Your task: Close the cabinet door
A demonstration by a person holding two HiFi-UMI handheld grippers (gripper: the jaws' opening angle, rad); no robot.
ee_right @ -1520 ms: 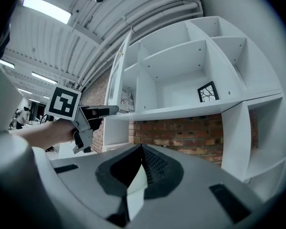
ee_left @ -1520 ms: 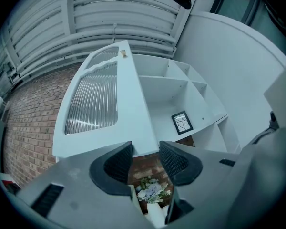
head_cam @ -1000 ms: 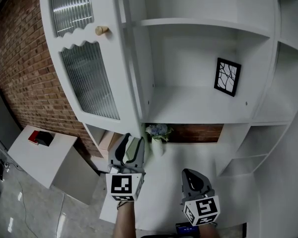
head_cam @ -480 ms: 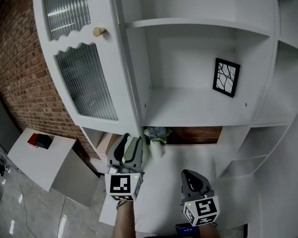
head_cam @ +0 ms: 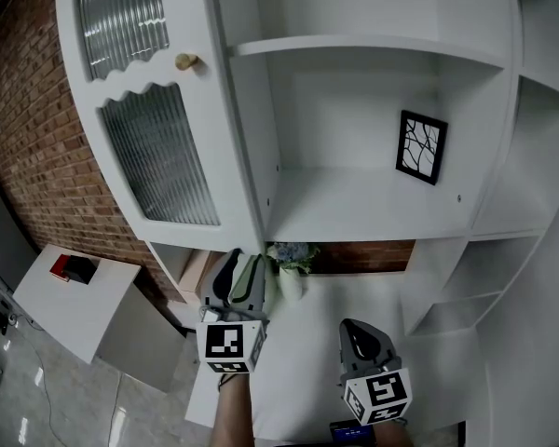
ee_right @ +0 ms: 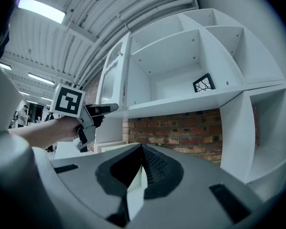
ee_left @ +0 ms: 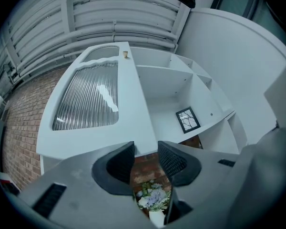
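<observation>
The white cabinet door (head_cam: 158, 156) with ribbed glass panels and a wooden knob (head_cam: 185, 61) stands open, out from the left side of the open compartment. My left gripper (head_cam: 245, 270) sits right under the door's lower corner. In the left gripper view the door (ee_left: 90, 104) fills the space above my left gripper (ee_left: 145, 149). Its jaws are open and have just been closing a little, with nothing pinched between them. My right gripper (head_cam: 359, 331) hangs lower right, away from the cabinet, jaws shut and empty (ee_right: 142, 149). The right gripper view shows the door (ee_right: 112, 75) edge-on.
A black-framed picture (head_cam: 421, 145) leans on the compartment's shelf. A small vase of flowers (head_cam: 289, 264) stands in the brick-backed niche just beyond my left gripper. A low white table (head_cam: 102, 305) with a red and black item (head_cam: 70, 268) is at the left by the brick wall (head_cam: 28, 138).
In the head view the door has shifted slightly to the left. The left gripper has stayed under its lower corner with its jaws a bit narrower. The right gripper has not moved.
</observation>
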